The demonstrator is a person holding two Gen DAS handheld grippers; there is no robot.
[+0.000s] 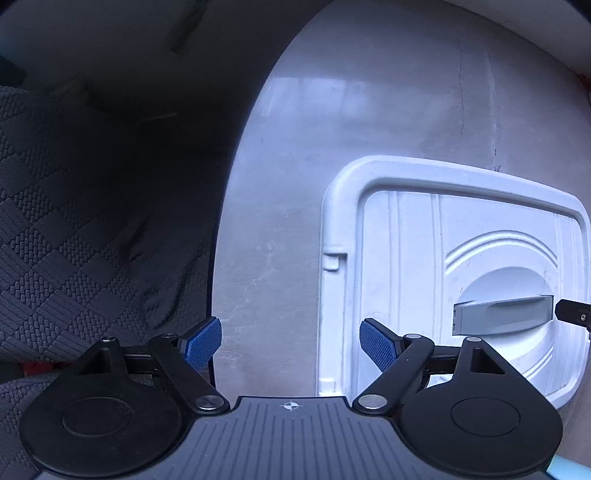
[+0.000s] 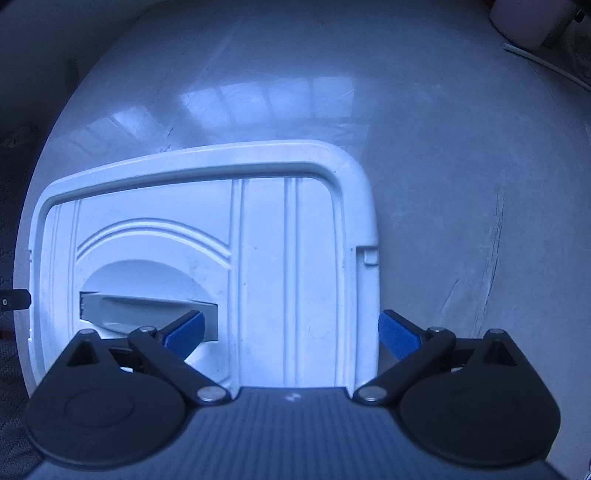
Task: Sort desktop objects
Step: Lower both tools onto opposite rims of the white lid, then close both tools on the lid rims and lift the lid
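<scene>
From the left wrist camera, a white moulded plastic box lid (image 1: pixel 454 273) lies flat on the pale grey bench (image 1: pixel 369 122), to the right of the view and close in; the left gripper (image 1: pixel 291 341) hangs with its jaws spread wide and nothing between them, its right blue pad (image 1: pixel 378 345) over the lid's left border and its left pad over bare bench near the bench edge; a grey folding handle (image 1: pixel 504 314) sits in a round recess towards the lid's right side, and a small latch tab (image 1: pixel 334 260) shows on the left rim; a dark textured fabric (image 1: pixel 74 240) fills the space beyond the bench edge, and a black tip of the other tool (image 1: pixel 574 314) pokes in at the far right.

From the right wrist camera, the same lid (image 2: pixel 258 258) sits nearly centred and close under the right gripper (image 2: pixel 291 334), whose jaws are also wide apart and empty; its left pad overlaps the end of the grey handle (image 2: pixel 147 312) and its right pad hangs just off the lid's right rim; a pinkish container (image 2: pixel 524 22), blurred, stands well apart at the far corner of the bench.

Judging by its ribs and thick rolled rim, the lid should be stiff, light and rather slick; whether a box sits under it cannot be told; the handle looks the surest hold, narrow enough for the jaws, while the smooth rim may slip.
</scene>
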